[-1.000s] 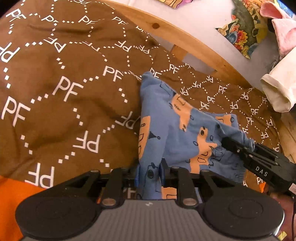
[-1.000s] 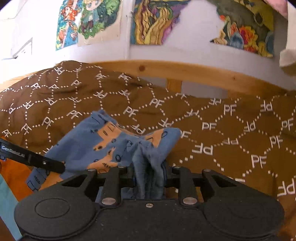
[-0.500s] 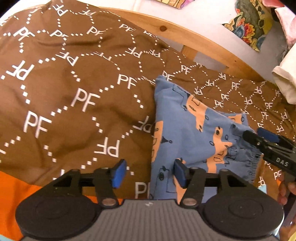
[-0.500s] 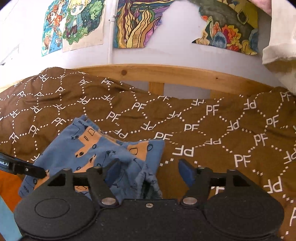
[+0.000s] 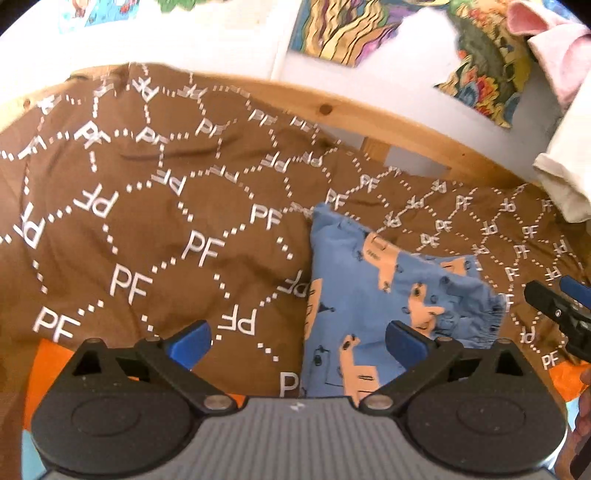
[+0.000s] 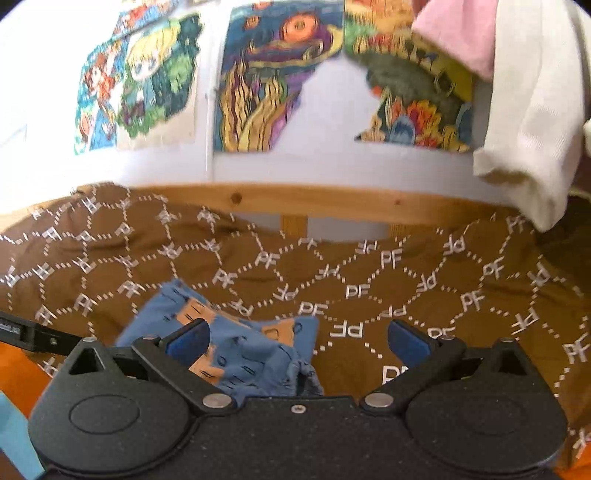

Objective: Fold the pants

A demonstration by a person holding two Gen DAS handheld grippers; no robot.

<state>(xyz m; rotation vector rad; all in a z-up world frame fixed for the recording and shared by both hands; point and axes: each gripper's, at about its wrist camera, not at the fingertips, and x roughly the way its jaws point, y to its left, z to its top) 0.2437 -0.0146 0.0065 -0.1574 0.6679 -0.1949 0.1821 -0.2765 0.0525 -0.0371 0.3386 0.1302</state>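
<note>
The blue pants with orange prints (image 5: 384,295) lie folded in a compact bundle on the brown "PF" blanket (image 5: 147,229). My left gripper (image 5: 297,338) is open wide and empty, just in front of the bundle's near left edge. My right gripper (image 6: 297,338) is open wide and empty; the pants (image 6: 243,343) lie just beyond its left finger. The right gripper's tip also shows at the right edge of the left wrist view (image 5: 557,310). The left gripper's tip shows at the left edge of the right wrist view (image 6: 33,334).
A wooden bed rail (image 5: 369,122) runs behind the blanket, with colourful pictures (image 6: 258,81) on the white wall above. Cream (image 6: 528,122) and pink (image 6: 461,33) garments hang at the upper right. Orange fabric (image 5: 48,365) shows at the blanket's near edge.
Both grippers let go of the pants, opened wide and pulled back and up. The pants have settled folded on the blanket.
</note>
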